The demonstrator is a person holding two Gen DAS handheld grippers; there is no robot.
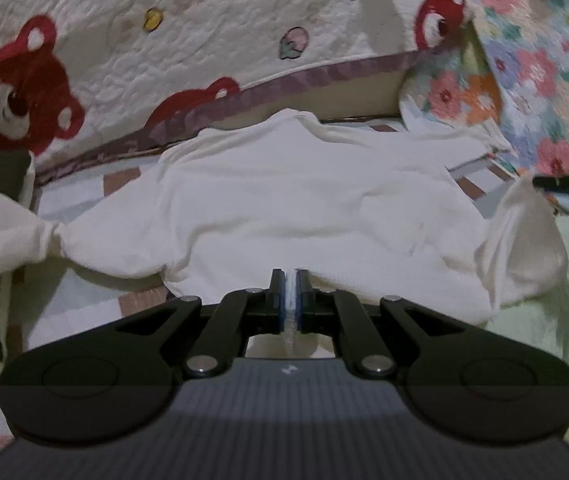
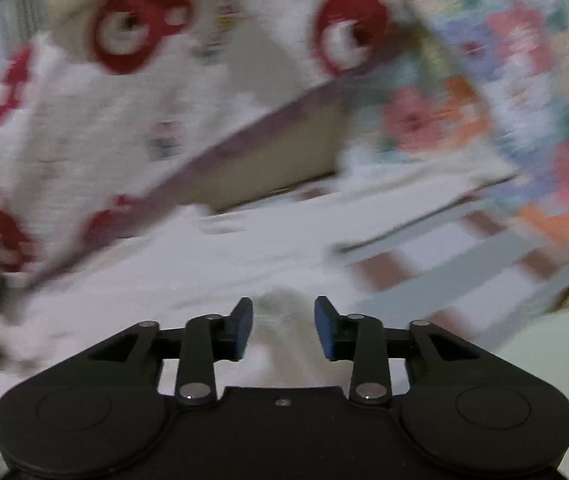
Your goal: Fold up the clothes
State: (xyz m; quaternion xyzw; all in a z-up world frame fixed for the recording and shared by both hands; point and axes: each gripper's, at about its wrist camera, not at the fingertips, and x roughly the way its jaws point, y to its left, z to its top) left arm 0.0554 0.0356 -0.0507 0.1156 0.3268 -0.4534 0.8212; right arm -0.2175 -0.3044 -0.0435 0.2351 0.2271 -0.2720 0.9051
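The left gripper points level across the bed, its tongs clamped on the near hem of the white shirt, which lies spread on the checked sheet. The right gripper hovers low over the shirt's cloth, tongs apart, its view blurred.

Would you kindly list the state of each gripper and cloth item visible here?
Left gripper: jaws shut on the white garment's near edge.
Right gripper: jaws open, white fabric between them.
White garment: spread out, wrinkled, not yet folded.
Bear-print quilt: draped behind.
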